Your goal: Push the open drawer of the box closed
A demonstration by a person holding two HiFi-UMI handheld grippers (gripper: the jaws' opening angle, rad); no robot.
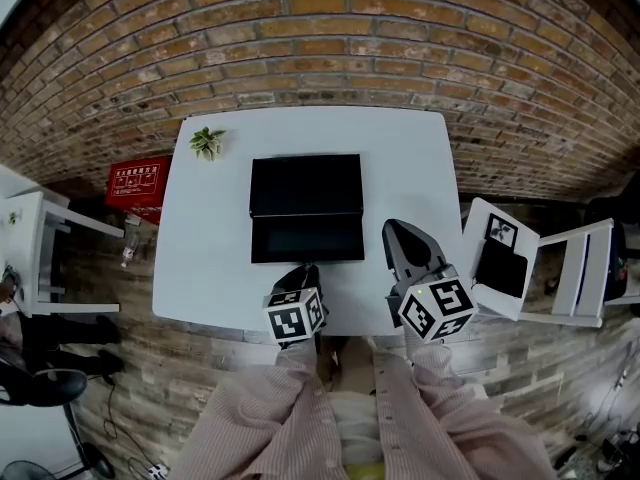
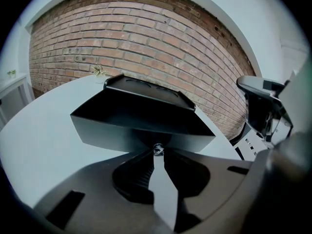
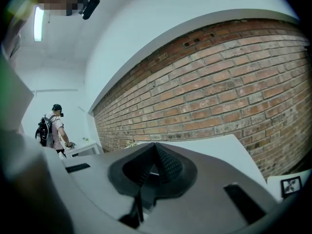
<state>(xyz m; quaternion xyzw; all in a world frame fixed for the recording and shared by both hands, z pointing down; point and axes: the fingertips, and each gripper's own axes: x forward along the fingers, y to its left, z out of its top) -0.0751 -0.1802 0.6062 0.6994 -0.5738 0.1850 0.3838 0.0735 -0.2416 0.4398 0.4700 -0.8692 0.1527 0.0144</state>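
A black box [image 1: 305,183] stands in the middle of the white table [image 1: 210,258], and its drawer [image 1: 307,238] is pulled out toward me. In the left gripper view the drawer front [image 2: 122,128] fills the middle, with a small shiny knob [image 2: 157,149] on its lower edge. My left gripper [image 2: 157,152] is shut on that knob; in the head view the left gripper [image 1: 304,270] sits at the drawer's front edge. Right of the drawer my right gripper [image 1: 393,230] is held above the table. Its jaws meet with nothing between them in the right gripper view [image 3: 155,146].
A small potted plant [image 1: 207,143] stands at the table's far left corner. On the floor to the left lies a red box [image 1: 138,183], and a white side table [image 1: 30,238] is further left. White furniture [image 1: 520,263] stands to the right. A person [image 3: 52,129] stands far off.
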